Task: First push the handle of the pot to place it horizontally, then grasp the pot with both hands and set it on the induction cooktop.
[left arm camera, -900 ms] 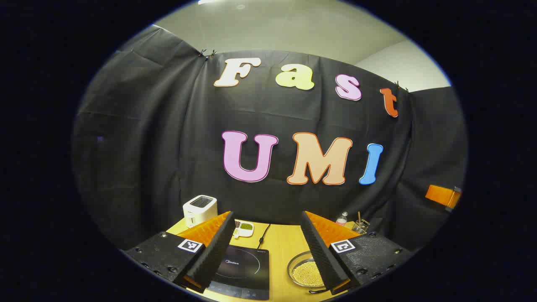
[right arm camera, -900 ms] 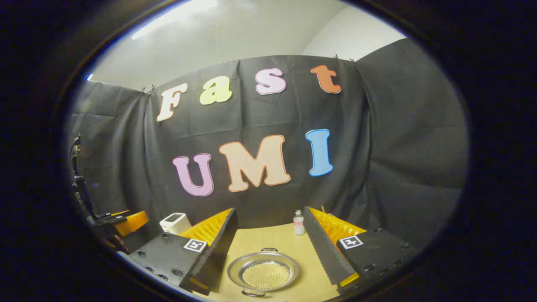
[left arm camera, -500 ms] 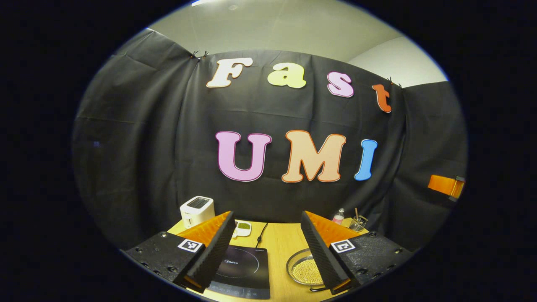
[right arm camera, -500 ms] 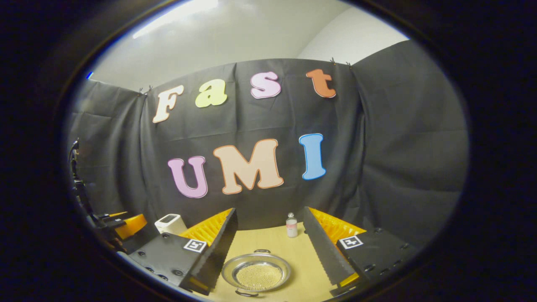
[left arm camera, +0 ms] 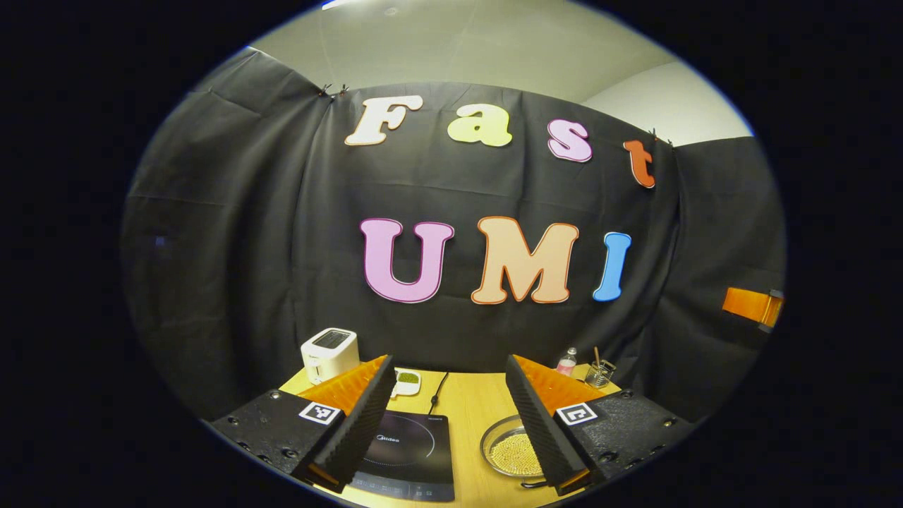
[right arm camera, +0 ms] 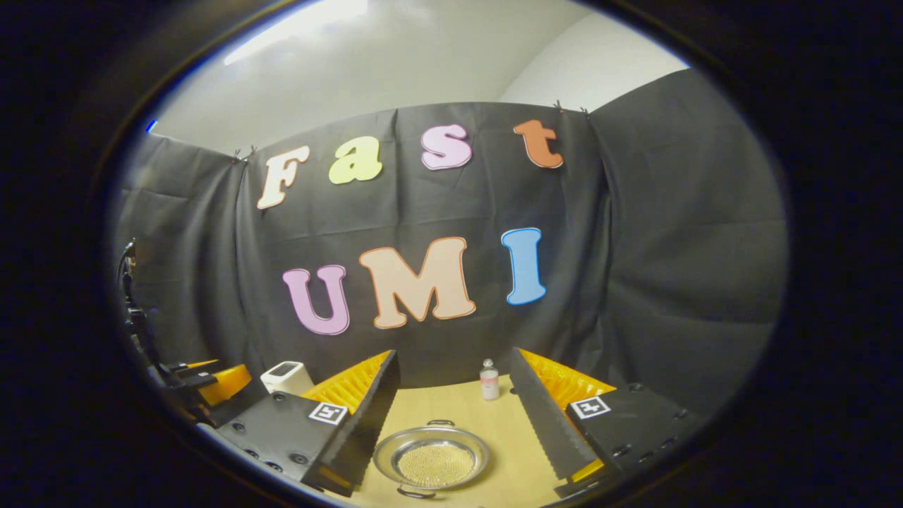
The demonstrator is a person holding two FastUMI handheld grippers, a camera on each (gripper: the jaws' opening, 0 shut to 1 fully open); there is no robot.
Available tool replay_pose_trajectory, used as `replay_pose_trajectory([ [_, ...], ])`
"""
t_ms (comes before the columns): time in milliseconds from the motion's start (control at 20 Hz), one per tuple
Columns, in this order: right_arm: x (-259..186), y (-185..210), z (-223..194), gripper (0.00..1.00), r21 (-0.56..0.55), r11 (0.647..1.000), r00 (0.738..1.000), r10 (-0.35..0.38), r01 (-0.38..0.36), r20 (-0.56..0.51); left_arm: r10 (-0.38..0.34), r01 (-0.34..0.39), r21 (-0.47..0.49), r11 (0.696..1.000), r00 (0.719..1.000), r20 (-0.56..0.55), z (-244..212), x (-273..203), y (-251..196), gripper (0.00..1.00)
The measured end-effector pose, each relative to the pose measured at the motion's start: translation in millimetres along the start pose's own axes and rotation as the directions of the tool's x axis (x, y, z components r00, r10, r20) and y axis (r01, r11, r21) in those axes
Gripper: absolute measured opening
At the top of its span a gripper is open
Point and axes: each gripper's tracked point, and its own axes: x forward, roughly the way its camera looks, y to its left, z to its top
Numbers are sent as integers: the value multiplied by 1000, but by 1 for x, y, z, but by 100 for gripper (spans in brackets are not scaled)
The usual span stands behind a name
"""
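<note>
In the left gripper view, the left gripper [left arm camera: 447, 423] hung wide open, holding nothing, above a black flat induction cooktop [left arm camera: 409, 455] on the yellow wooden table [left arm camera: 471, 406]. The shallow round metal pot [left arm camera: 509, 451] sat just right of the cooktop.

Right gripper view: the right gripper [right arm camera: 451, 422] was also spread wide and empty, with the pot [right arm camera: 431, 457] between its fingers down on the table [right arm camera: 508, 451], and a small clear bottle [right arm camera: 489, 379] further back.
</note>
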Motion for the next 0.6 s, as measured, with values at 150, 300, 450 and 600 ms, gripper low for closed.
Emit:
replay_pose_trajectory([
  [150,-11,10,-6,90,-2,1000,1000,4,-4,-16,-1,1,-2,1000,1000,-7,-3,-3,5,92],
  [300,-11,17,-16,90,4,1000,999,-3,3,-35,-2,2,11,1000,1000,-10,-5,-5,11,92],
  [450,-12,29,-30,98,20,1000,998,6,-5,-67,-1,1,21,1000,1000,-18,-8,-10,19,95],
  [600,-14,41,-38,91,27,1000,997,10,-8,-77,-5,6,39,999,1000,-22,-7,-15,27,95],
])
